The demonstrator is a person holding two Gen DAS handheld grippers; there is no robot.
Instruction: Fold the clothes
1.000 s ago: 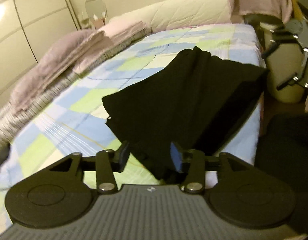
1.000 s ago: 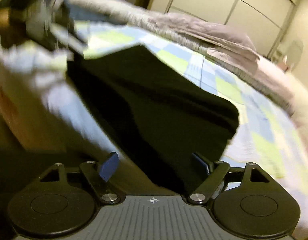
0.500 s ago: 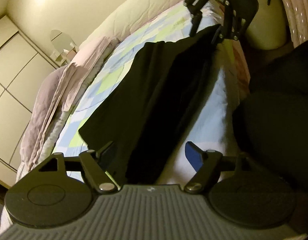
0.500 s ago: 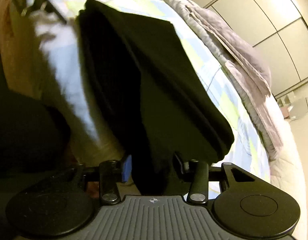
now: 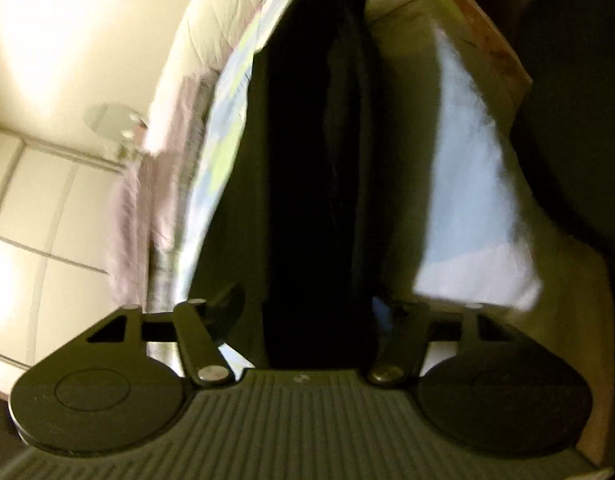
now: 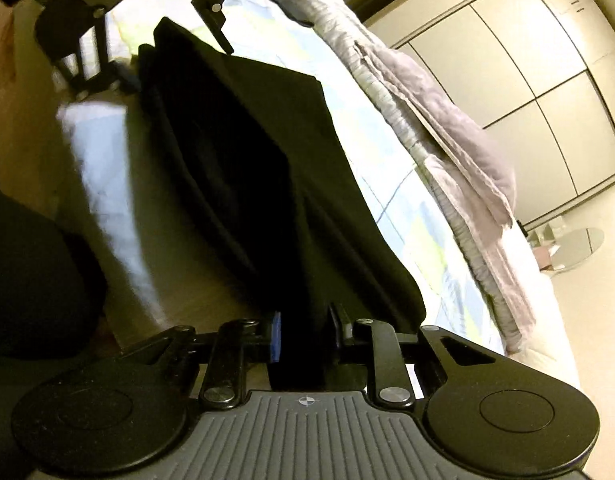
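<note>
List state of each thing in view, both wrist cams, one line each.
black garment: folded lengthwise, lying along the bed's near edge, each end between a gripper's fingers.
right gripper: shut on the black garment, jaws just closing.
left gripper: garment between its fingers, jaws just closing; grip unclear through blur.
checked bedspread: spread flat.
grey blanket: heaped along the bed's far side.
wardrobe doors: closed.

Black garment [image 5: 307,200] between the left tool's [image 5: 307,312] closing jaws
</note>
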